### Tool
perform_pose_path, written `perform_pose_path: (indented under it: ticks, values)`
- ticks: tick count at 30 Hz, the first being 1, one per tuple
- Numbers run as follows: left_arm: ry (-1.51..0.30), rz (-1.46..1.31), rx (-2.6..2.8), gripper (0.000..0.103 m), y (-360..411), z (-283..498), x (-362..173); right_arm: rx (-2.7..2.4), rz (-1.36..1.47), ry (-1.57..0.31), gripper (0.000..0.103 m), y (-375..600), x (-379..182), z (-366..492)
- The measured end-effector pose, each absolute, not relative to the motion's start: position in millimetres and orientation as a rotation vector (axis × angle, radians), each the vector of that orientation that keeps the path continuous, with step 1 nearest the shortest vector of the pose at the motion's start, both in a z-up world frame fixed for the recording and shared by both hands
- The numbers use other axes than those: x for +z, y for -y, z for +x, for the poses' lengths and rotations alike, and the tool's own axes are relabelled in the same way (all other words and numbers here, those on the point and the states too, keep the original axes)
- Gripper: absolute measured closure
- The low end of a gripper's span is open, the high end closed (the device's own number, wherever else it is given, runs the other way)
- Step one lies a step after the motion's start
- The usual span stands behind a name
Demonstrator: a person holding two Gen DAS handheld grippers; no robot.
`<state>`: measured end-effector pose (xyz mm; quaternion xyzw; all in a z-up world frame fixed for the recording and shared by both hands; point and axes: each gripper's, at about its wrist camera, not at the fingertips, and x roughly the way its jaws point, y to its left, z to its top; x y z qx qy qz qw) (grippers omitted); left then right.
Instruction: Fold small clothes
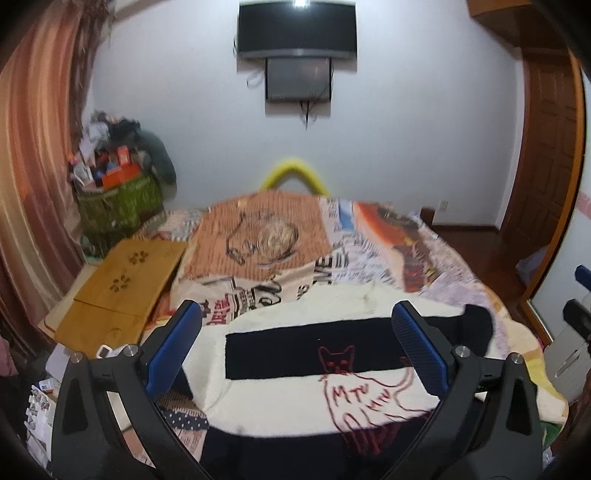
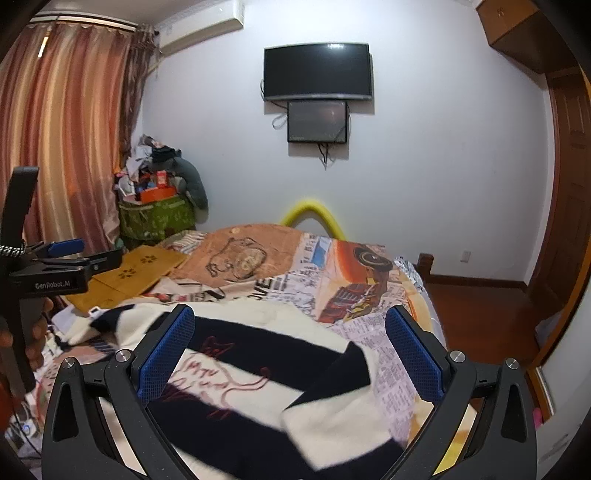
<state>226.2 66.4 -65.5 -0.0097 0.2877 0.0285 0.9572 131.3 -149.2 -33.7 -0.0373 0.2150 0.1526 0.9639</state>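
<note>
A cream and black striped sweater with a red cat drawing lies spread on the bed near its front edge. My left gripper hovers above the sweater's chest, open, nothing between its blue pads. In the right wrist view the same sweater lies below my right gripper, which is open and holds nothing. A sleeve with a cream cuff is folded across the body toward the right. The left gripper and a hand also show at the left edge of that view.
A patterned blanket covers the bed. A wooden lap tray lies on the bed's left side. A green basket of clutter stands in the corner by the curtain. A door and wooden floor lie to the right. A TV hangs on the wall.
</note>
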Motion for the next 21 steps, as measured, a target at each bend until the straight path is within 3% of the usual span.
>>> perform_pose_path:
  ticks: [13, 14, 15, 21]
  values:
    - [-1.0, -0.059, 0.024, 0.0, -135, 380, -180, 0.358, -0.144, -0.747, 0.001, 161, -94, 257]
    - [-1.022, -0.07, 0.024, 0.005, -140, 388, -189, 0.367, -0.157, -0.776, 0.002, 159, -101, 265]
    - [-1.048, -0.081, 0.02, 0.01, -145, 395, -198, 0.375, -0.164, -0.799, 0.003, 158, -106, 274]
    - [-1.143, -0.099, 0.016, 0.017, -166, 430, -242, 0.438, -0.163, -0.99, 0.018, 151, -145, 326]
